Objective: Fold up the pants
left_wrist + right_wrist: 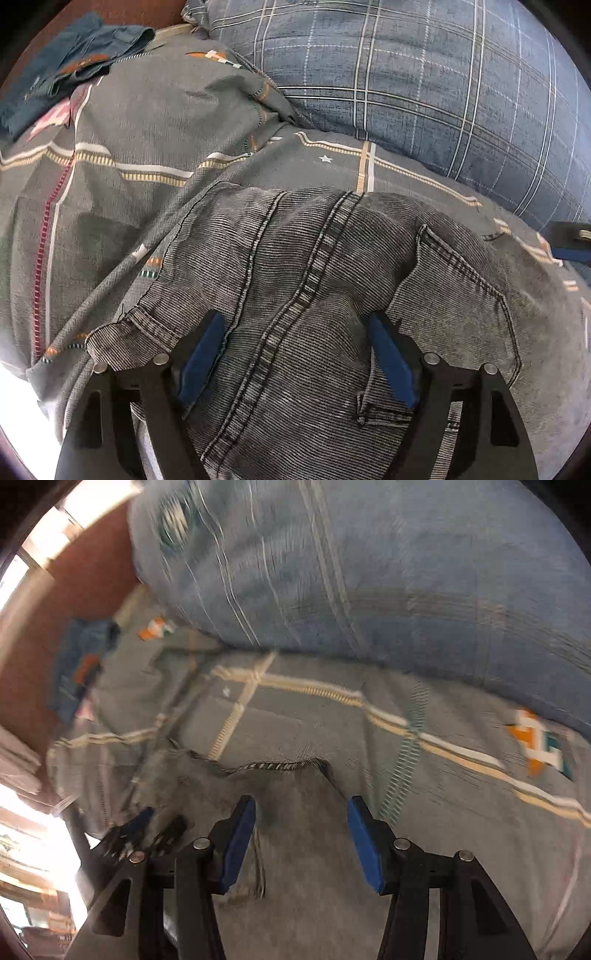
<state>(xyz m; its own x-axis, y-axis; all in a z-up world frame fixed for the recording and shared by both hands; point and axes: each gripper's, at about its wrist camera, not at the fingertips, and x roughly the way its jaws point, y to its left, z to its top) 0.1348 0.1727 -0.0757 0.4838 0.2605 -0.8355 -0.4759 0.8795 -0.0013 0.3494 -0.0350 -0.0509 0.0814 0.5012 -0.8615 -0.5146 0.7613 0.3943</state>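
Ribbed grey denim pants [314,295] lie bunched on my striped bedsheet [129,155], under my left gripper [297,325] and right gripper [301,806], both spread wide, holding nothing.

The pants [314,314] were laid out on the bedsheet [147,155], right under the left gripper [297,325]. A big pillow [424,74] was propped behind them to the right, and another folded garment [70,70] was left far back on the left.
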